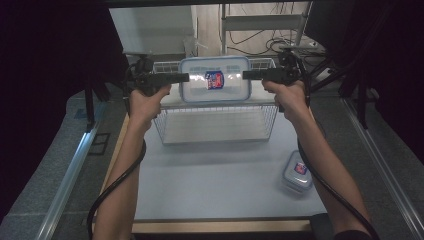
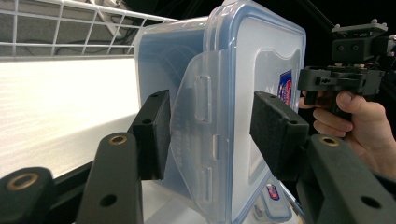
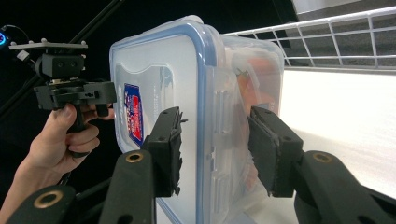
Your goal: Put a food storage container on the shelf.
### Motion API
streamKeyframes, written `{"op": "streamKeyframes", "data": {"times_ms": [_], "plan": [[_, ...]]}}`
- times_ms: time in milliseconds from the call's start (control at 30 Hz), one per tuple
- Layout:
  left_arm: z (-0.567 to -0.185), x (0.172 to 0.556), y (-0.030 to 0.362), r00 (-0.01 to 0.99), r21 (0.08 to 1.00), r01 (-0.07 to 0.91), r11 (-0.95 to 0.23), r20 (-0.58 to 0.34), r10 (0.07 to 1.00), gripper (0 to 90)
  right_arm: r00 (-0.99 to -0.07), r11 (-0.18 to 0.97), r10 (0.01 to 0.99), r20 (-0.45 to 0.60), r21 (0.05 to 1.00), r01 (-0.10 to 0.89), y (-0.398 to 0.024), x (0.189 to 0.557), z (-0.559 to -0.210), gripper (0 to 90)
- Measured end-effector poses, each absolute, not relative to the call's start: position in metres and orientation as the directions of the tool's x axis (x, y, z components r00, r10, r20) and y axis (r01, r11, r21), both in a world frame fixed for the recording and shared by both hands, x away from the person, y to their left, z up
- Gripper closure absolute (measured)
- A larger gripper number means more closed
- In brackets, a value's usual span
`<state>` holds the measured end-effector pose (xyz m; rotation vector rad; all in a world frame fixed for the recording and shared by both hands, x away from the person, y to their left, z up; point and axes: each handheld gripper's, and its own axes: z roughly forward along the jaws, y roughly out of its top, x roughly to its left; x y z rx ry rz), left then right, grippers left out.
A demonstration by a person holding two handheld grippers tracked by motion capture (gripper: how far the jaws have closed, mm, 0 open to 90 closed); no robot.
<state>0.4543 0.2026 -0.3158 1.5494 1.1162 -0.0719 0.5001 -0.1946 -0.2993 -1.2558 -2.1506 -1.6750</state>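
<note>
A clear plastic container (image 1: pixel 215 79) with a blue-rimmed lid and a red and blue label hangs over the far part of a white wire basket (image 1: pixel 215 131), lid facing up toward the high camera. My left gripper (image 1: pixel 184 77) is shut on its left end and my right gripper (image 1: pixel 247 75) on its right end. In the left gripper view the container (image 2: pixel 233 70) sits between the pads of my left gripper (image 2: pixel 210 135), at a side clasp. In the right gripper view the container (image 3: pixel 159 70) is pinched by my right gripper (image 3: pixel 217 149). Something orange shows faintly through its wall.
A smaller lidded container (image 1: pixel 298 172) with the same label lies on the grey table (image 1: pixel 215 185) at the front right. The basket stands at the table's far middle. Dark curtains and metal rails flank the table on both sides.
</note>
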Motion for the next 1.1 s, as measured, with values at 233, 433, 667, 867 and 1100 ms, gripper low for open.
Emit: {"op": "streamKeyframes", "data": {"times_ms": [233,433,667,867,1100], "plan": [[-0.317,0.457,0.202,0.537,0.736,0.665,0.127,-0.590,0.603,48.7,-0.640,0.021,0.524,0.562,0.743,0.669,-0.193,0.503,-0.301,53.5],[-0.321,0.463,0.202,0.520,0.724,0.673,0.151,-0.608,0.600,47.7,-0.632,0.015,0.548,0.547,0.750,0.661,-0.188,0.507,-0.302,50.4],[-0.326,0.470,0.205,0.508,0.712,0.681,0.172,-0.629,0.589,46.8,-0.620,-0.012,0.555,0.556,0.750,0.662,-0.185,0.515,-0.306,49.3],[-0.328,0.475,0.202,0.484,0.710,0.682,0.174,-0.617,0.621,42.3,-0.616,-0.012,0.601,0.510,0.776,0.631,-0.182,0.517,-0.306,48.9],[-0.325,0.473,0.201,0.481,0.747,0.643,0.170,-0.566,0.669,34.4,-0.631,0.015,0.639,0.440,0.812,0.583,-0.174,0.518,-0.306,43.6]]}}
